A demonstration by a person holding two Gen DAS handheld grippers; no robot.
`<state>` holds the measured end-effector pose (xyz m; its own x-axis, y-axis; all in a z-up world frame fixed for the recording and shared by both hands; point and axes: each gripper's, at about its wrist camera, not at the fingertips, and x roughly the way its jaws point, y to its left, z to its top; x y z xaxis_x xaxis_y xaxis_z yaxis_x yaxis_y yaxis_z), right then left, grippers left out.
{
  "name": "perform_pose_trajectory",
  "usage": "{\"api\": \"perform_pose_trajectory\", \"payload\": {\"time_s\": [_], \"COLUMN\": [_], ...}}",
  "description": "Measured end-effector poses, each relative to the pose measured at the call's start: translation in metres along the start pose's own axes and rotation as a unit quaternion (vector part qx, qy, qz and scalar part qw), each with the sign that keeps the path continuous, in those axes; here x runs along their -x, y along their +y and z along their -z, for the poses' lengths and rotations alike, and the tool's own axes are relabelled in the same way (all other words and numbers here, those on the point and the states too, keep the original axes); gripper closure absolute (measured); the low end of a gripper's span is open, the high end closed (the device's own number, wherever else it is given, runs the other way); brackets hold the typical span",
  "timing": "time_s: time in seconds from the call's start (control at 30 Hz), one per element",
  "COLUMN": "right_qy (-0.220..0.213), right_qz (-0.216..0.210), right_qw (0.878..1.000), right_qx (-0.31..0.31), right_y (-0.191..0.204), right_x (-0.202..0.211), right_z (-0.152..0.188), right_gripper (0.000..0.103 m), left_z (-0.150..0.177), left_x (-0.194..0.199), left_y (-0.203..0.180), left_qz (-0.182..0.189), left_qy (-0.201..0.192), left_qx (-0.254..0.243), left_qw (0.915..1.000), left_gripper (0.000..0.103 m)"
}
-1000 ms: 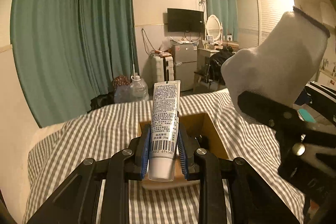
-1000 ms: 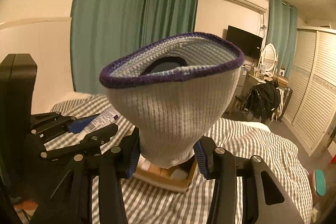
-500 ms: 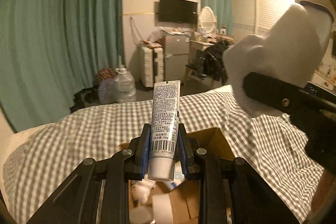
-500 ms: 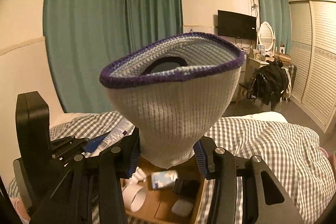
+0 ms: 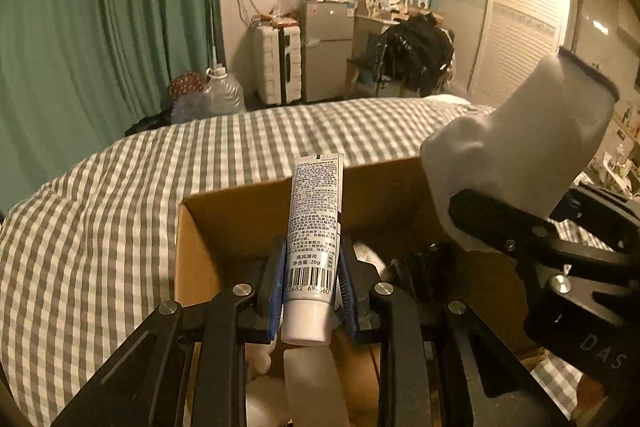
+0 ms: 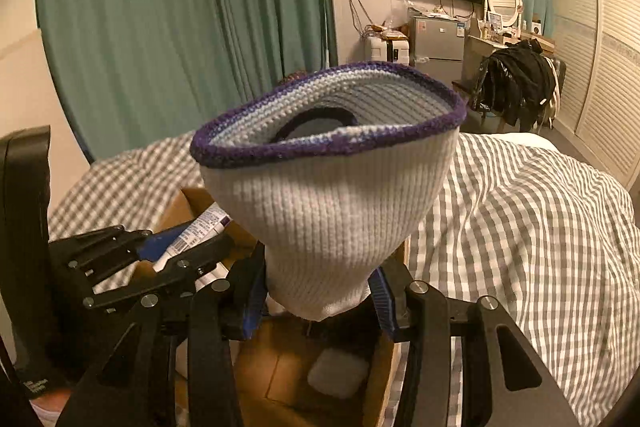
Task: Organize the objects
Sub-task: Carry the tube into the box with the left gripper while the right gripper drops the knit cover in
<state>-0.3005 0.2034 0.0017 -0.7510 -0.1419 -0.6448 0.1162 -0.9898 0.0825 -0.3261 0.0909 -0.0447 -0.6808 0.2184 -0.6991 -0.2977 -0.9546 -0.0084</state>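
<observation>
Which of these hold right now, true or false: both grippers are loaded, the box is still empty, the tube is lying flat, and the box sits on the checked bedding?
1. The left gripper grips a white printed tube. True.
2. The right gripper is open and carries nothing. False: it is shut on a white knitted sock with a purple rim.
3. The brown cardboard box is empty. False: small items lie inside, including a pale rounded case.
4. The tube lies flat in the box. False: it is held between the fingers, above the box.
5. The box rests on the grey-and-white checked bedding. True.
</observation>
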Motion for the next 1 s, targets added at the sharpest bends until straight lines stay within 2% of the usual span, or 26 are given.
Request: {"api": "perform_pose_trajectory", "payload": {"time_s": [0.2,0.47,0.6,0.67,0.73,0.8,1.0], "right_qy": [0.000,0.031,0.018,0.006,-0.012,-0.026,-0.068], "right_qz": [0.002,-0.002,-0.004,-0.010,-0.010,-0.008,0.017], "right_qw": [1.000,0.999,1.000,1.000,0.999,0.999,0.995], "right_qx": [0.005,-0.007,-0.018,-0.028,-0.034,-0.039,-0.072], "right_y": [0.003,-0.006,-0.012,-0.014,-0.015,-0.016,-0.033], "right_x": [0.001,-0.019,-0.013,-0.007,0.000,0.006,0.032], "right_z": [0.009,0.014,0.014,0.013,0.013,0.011,-0.002], "right_gripper": [0.059,0.056,0.054,0.040,0.029,0.024,0.019], "left_z": [0.018,0.031,0.035,0.036,0.038,0.037,0.035], "left_x": [-0.002,-0.013,-0.008,-0.006,-0.002,0.005,0.029], "left_y": [0.006,0.010,0.009,0.006,0.003,0.000,-0.006], "left_qz": [0.006,0.011,0.020,0.023,0.016,0.003,-0.013], "left_qy": [0.018,0.036,0.037,0.035,0.025,0.010,-0.001], "left_qx": [0.006,0.010,0.014,0.013,0.007,-0.001,-0.016], "left_qw": [0.9998,0.9992,0.9990,0.9990,0.9995,0.9999,0.9998], "left_gripper": [0.079,0.078,0.076,0.063,0.026,0.020,0.020]}}
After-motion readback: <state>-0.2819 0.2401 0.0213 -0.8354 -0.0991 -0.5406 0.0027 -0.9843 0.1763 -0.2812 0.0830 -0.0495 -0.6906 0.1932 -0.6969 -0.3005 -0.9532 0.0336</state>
